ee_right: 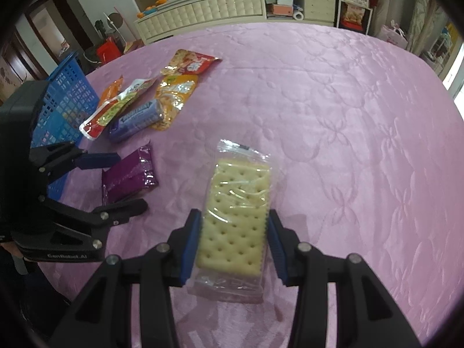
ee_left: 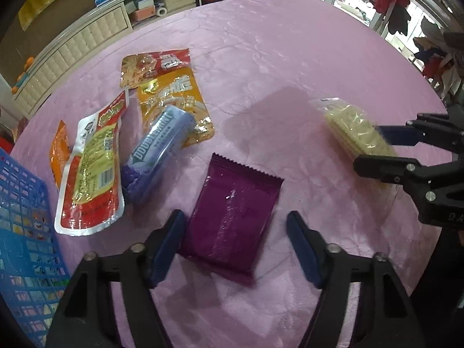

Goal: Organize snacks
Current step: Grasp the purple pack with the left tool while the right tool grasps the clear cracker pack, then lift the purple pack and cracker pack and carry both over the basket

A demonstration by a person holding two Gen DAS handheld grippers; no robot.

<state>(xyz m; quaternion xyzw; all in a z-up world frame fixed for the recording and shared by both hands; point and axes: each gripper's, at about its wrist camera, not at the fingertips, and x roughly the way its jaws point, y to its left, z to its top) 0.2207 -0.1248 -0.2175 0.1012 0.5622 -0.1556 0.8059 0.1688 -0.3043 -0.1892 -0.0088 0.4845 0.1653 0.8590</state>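
Two grippers over a pink quilted cloth (ee_right: pixel 333 110), right gripper (ee_right: pixel 233 232) pinching a clear cracker pack (ee_right: pixel 237 220), left gripper (ee_left: pixel 235 246) spread around a purple packet (ee_left: pixel 232 220), more snacks (ee_left: pixel 95 168) beside a blue basket (ee_left: pixel 20 232), cream cabinet (ee_right: pixel 217 11) behind.

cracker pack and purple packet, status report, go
Right gripper shut on cracker pack. Left gripper open, straddling purple packet. Nothing in the way.

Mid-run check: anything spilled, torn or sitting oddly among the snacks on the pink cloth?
Nothing spilled or torn. The only untidy spot is the pile beside the blue basket: the Doublemint roll lies tilted across the orange packet. The purple packet lies flat; the cracker pack looks intact in the right gripper.
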